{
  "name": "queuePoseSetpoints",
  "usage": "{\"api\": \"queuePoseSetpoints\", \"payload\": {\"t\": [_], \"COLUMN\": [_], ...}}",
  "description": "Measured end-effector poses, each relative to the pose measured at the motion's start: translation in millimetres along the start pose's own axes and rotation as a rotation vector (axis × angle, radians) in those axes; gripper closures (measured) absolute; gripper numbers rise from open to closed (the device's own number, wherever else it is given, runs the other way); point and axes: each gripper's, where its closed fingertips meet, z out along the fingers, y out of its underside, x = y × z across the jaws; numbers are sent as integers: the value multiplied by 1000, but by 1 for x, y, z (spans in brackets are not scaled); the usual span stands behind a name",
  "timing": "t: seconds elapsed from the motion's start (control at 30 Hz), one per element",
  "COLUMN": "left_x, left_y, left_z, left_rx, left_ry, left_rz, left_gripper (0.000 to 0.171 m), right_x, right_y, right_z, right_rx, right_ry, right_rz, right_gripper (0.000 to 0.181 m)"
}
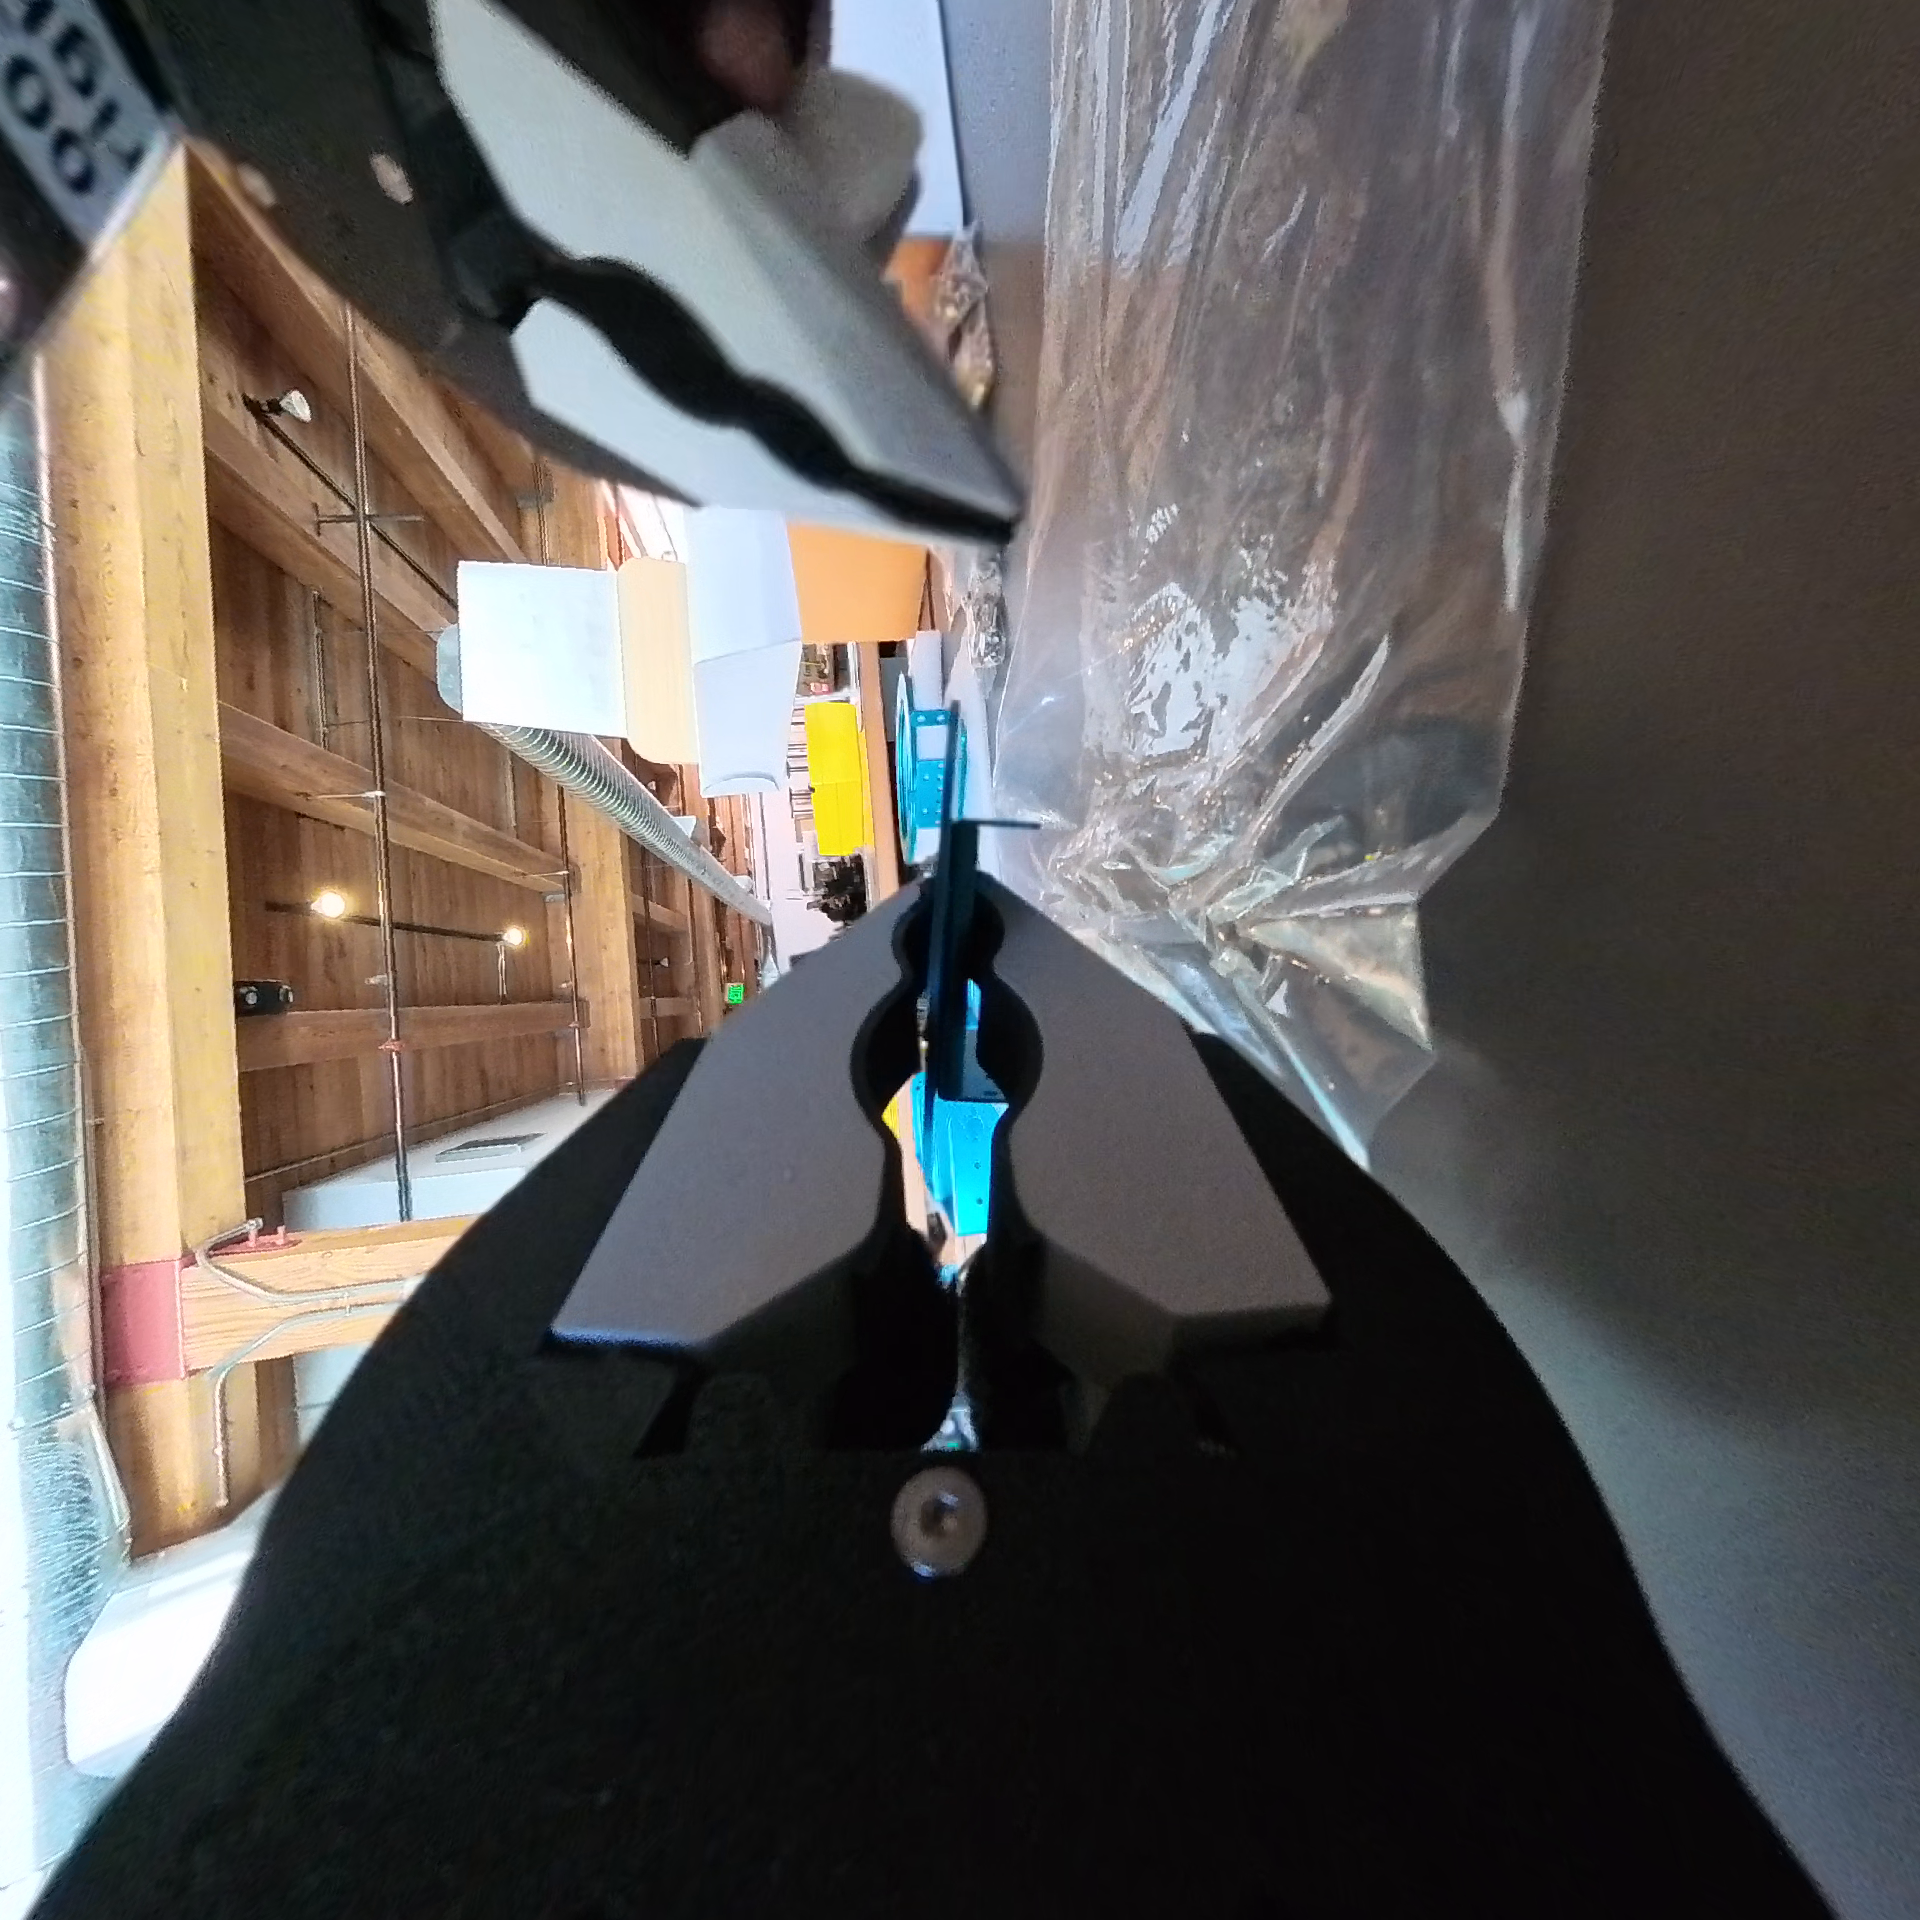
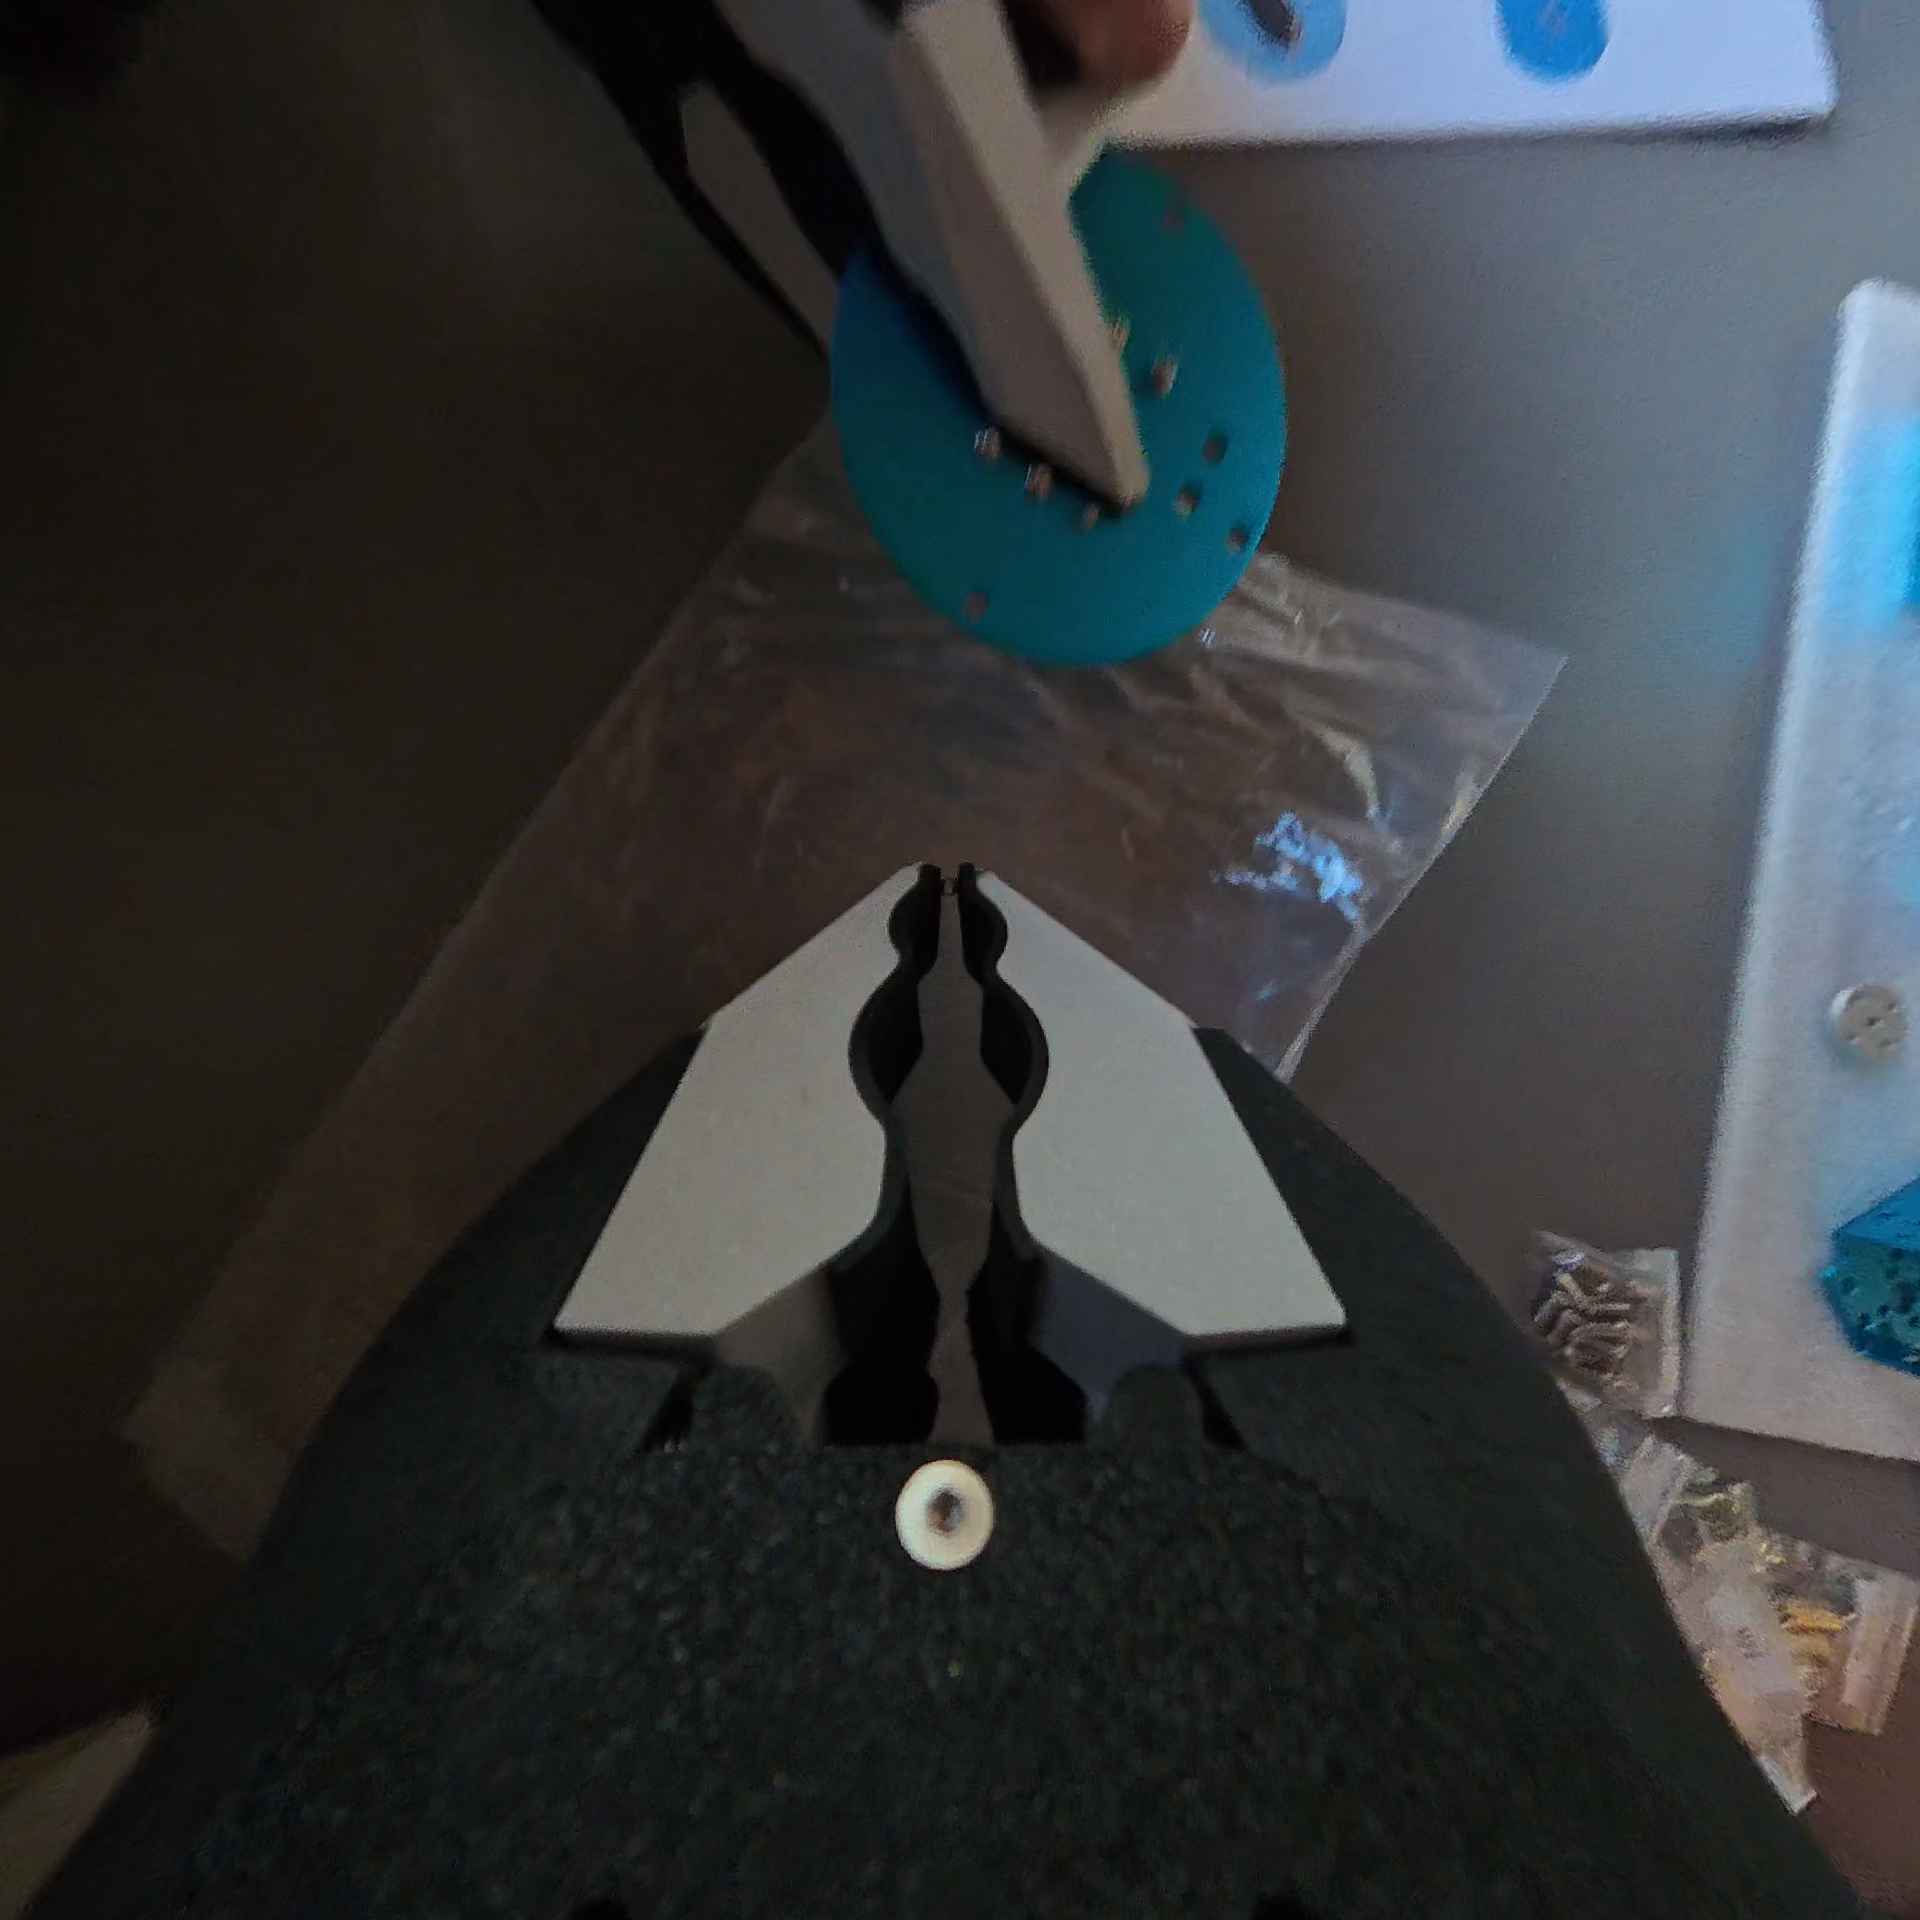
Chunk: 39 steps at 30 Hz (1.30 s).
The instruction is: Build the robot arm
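My left gripper (image 1: 961, 883) is shut on a thin teal disc (image 1: 951, 956), seen edge-on between its fingers. In the right wrist view the same disc (image 2: 1039, 582) is round with several small holes, some holding small screws, and the left gripper (image 2: 1127, 488) holds it above a clear plastic bag (image 2: 1039, 748). My right gripper (image 2: 948, 873) has its tips almost together on what looks like a small screw, a short way below the disc. It also shows in the left wrist view (image 1: 1003, 525), close above the disc.
The plastic bag (image 1: 1247, 520) lies on a grey table. A white sheet (image 2: 1829, 831) at the right carries a blue block (image 2: 1881, 1299) and a silver round part (image 2: 1870, 1023). Small bags of screws (image 2: 1600, 1320) lie beside it. A white board (image 2: 1455, 94) lies at the back. There is about 7 centimeters between the tips of the two grippers.
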Motion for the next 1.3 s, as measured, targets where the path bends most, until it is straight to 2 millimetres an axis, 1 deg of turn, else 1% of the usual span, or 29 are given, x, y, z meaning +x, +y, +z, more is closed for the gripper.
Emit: {"api": "queuePoseSetpoints", "payload": {"t": [0.13, 0.2, 0.27, 0.33, 0.4, 0.57, 1.1, 1.3], "left_x": [0, -1, -2, -3, -4, -5, -4, -4], "left_y": [-5, -8, -8, -7, -6, -5, -3, -1], "left_z": [0, 0, 0, 0, -1, 0, 1, 2], "left_rx": [10, 14, 12, 8, 5, 4, -7, -15], "left_ry": [-6, -13, -19, -21, -24, -22, -11, -7], "left_rz": [7, 11, 9, 5, 2, -8, -18, -42], "left_gripper": [170, 170, 170, 170, 170, 170, 170, 170], "right_x": [9, 13, 16, 18, 18, 23, 23, 25], "right_y": [-38, -56, -64, -64, -64, -59, -61, -61], "right_z": [-9, -8, -1, 6, 9, 8, 14, 14], "right_rx": [98, 131, 124, 101, 98, 77, 77, 88], "right_ry": [-2, -16, -27, -27, -29, -4, 4, 0], "right_rz": [-36, -54, -71, -81, -80, -75, -70, -24], "right_gripper": [179, 179, 179, 179, 179, 179, 179, 179]}}
